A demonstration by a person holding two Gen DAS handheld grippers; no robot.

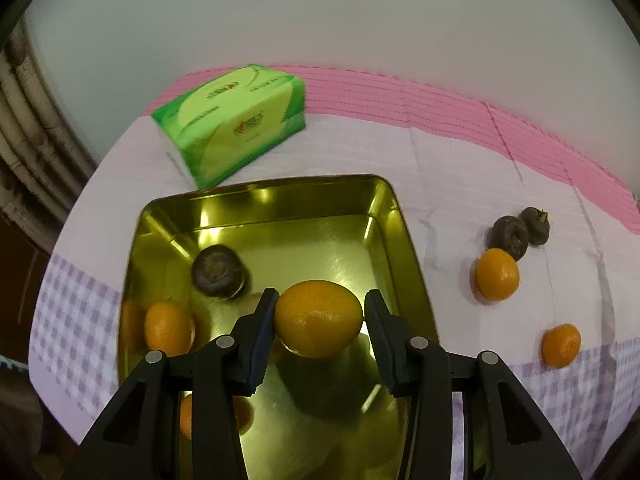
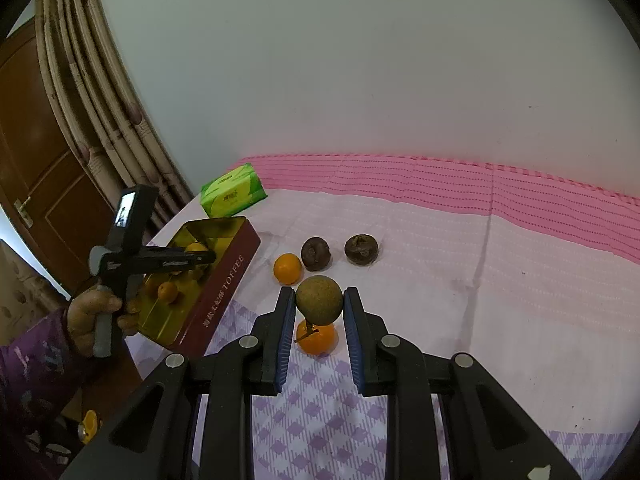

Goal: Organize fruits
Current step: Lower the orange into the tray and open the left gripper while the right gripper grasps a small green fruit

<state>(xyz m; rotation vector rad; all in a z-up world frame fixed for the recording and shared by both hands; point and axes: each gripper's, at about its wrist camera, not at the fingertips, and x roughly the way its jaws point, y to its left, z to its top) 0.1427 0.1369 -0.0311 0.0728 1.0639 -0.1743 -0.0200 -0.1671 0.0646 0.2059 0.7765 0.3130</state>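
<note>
Left gripper (image 1: 319, 312) above gold tin (image 1: 412, 256), fingers closed on orange (image 1: 319, 318). Right gripper (image 2: 319, 303) over checked tablecloth (image 2: 520, 280), fingers closed on round brown-green fruit (image 2: 319, 300), lifted above table.

Tin stands at left side of table, red outside, word TOFFEE on wall. Green tissue pack (image 1: 232, 120) just beyond tin, far left.

Inside tin: dark brown fruit (image 1: 218, 272), small orange (image 1: 168, 328) near left wall.

On cloth, right of tin: two dark fruits (image 2: 316, 254) (image 2: 361, 249), two oranges (image 2: 287, 268) (image 2: 320, 340).
</note>
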